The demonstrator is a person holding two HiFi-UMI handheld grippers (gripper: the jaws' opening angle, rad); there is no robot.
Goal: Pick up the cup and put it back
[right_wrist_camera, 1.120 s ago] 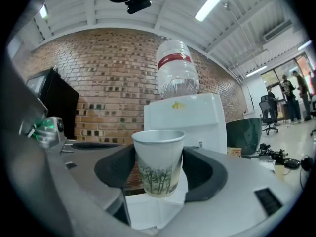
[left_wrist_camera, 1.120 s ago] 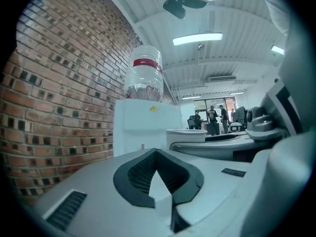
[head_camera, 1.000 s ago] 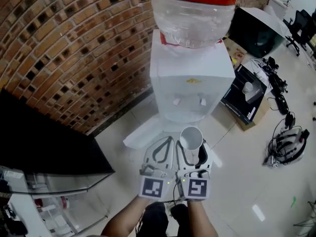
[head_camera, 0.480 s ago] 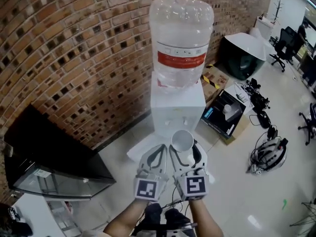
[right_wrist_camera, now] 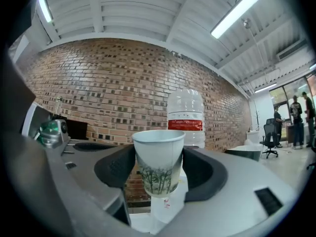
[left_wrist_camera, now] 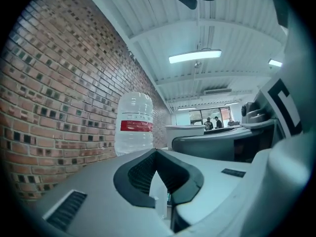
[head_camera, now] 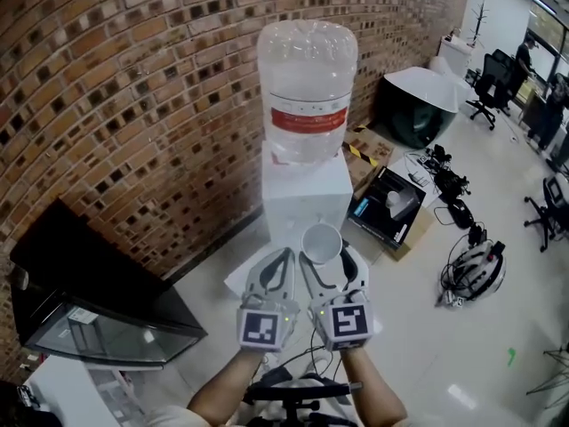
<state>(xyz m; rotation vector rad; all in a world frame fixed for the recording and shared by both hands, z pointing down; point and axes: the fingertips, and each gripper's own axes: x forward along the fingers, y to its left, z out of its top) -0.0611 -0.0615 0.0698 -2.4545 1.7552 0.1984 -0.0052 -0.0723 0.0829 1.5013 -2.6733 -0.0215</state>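
Observation:
A white paper cup [head_camera: 321, 242] [right_wrist_camera: 159, 161] with a green bamboo print stands upright between the jaws of my right gripper [head_camera: 325, 269] [right_wrist_camera: 159, 168], which is shut on it. The cup's open mouth faces up. My left gripper [head_camera: 273, 274] [left_wrist_camera: 159, 177] sits right beside it on the left, its jaws together with nothing between them. Both are held in front of a white water dispenser [head_camera: 307, 194] topped by a large clear bottle [head_camera: 308, 92] [right_wrist_camera: 185, 116] [left_wrist_camera: 134, 123] with a red label.
A curved brick wall [head_camera: 133, 96] runs behind the dispenser. A black cabinet with a glass front [head_camera: 89, 292] stands at the left. An open cardboard box [head_camera: 391, 203], cables and a helmet [head_camera: 476, 269] lie on the tiled floor at the right. Office chairs and people are far right.
The head view has pulled back and tilted up, so the whole bottle shows. Both grippers with the cup sit slightly farther from the dispenser; the grip on the cup is unchanged.

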